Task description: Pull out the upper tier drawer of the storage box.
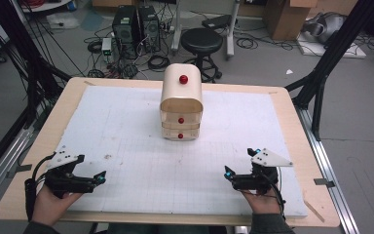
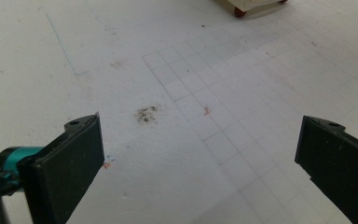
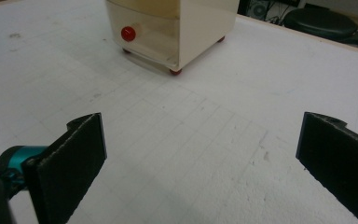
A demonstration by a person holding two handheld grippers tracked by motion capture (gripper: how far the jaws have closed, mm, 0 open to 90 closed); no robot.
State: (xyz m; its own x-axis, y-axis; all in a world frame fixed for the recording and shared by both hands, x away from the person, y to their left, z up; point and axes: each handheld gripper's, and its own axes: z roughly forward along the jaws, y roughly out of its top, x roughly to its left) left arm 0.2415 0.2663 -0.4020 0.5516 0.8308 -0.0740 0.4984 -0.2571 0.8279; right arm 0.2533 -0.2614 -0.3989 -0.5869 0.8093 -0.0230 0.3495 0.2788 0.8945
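A small cream drawer cabinet (image 1: 181,103) with red knobs stands at the middle of the white mat, toward the far side. One red knob (image 1: 183,79) sits on its top and two more on its drawer fronts, which face the person. In the right gripper view its lower drawer (image 3: 158,32) and a red knob (image 3: 128,33) appear ahead and to the left. My left gripper (image 1: 88,171) rests open near the front left of the mat with nothing between its jaws. My right gripper (image 1: 238,163) is open near the front right, also holding nothing.
The white gridded mat (image 1: 126,141) covers a wooden table (image 1: 292,112). A dark smudge (image 2: 147,114) marks the mat ahead of the left gripper. Beyond the table stand a black stool (image 1: 202,41), computer towers (image 1: 136,27), cables and cardboard boxes.
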